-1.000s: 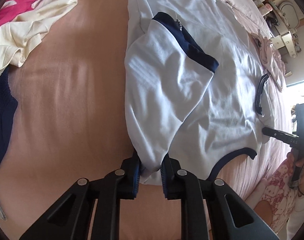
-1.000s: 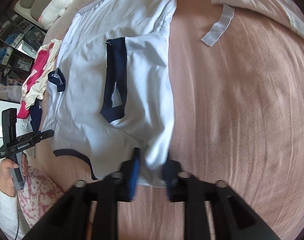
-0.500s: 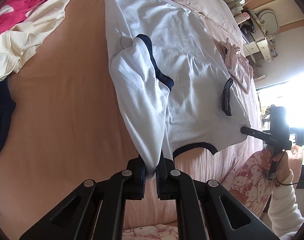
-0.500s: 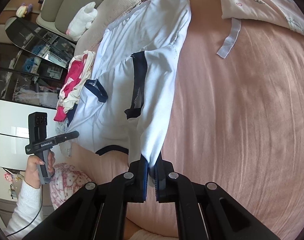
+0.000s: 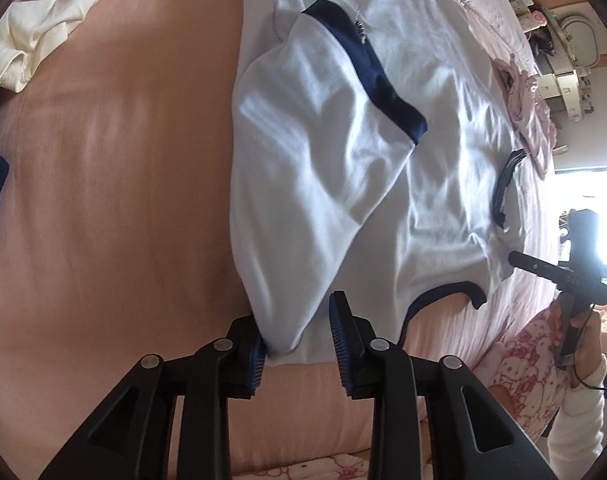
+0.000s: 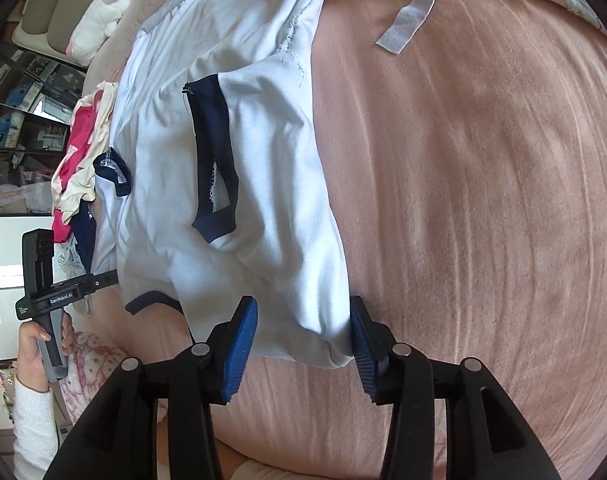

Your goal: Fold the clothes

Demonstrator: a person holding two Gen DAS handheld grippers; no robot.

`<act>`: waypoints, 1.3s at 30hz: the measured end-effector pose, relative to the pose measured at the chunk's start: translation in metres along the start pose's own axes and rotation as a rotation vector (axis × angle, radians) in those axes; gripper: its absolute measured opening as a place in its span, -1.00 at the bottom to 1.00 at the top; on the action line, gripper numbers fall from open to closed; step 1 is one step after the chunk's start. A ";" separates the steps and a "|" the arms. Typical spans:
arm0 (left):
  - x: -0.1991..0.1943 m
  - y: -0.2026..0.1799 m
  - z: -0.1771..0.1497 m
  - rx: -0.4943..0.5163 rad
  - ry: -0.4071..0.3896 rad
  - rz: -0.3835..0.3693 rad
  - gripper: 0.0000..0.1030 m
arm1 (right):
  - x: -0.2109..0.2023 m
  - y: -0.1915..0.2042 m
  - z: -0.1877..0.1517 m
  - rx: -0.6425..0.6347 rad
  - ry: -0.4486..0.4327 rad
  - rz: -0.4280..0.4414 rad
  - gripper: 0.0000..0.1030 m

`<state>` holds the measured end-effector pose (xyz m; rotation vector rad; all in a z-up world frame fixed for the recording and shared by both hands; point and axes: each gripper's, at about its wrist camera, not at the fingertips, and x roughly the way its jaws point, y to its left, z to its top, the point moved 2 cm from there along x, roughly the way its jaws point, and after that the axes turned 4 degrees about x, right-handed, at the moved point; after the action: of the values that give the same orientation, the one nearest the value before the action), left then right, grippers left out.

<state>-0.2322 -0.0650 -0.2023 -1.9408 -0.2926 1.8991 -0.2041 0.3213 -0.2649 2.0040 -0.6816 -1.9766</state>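
On left claw (image 6: 107,278): "GenRobot.AI" lettering.

**Soft cloth under matt black plastic**

The white T-shirt (image 5: 383,168) is thin, smooth knit cloth with a faint sheen where light falls on its creases; its navy trim (image 6: 215,152) is denser, matt ribbed cloth with frayed threads at one end. The pink bedcover (image 6: 483,200) looks like soft, matt fleece with brushed streaks across its nap. The cream and pink garment (image 5: 43,12) is crumpled, dull cotton-like cloth. The left gripper (image 5: 299,344) and right gripper (image 6: 303,340) are matt black plastic with small shiny metal rivets, and their pads (image 6: 239,352) are blue, finely ridged rubber. The person's sleeve (image 6: 31,424) is fuzzy white knit.
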 end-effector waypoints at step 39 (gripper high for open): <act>-0.065 0.024 0.078 -0.187 -0.268 -0.505 -0.91 | -0.078 0.035 0.045 0.012 -0.223 0.495 -0.95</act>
<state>-0.3159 -0.1029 -0.1528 -1.5162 -0.9703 1.8225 -0.2522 0.3353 -0.1825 1.4419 -1.1154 -1.8945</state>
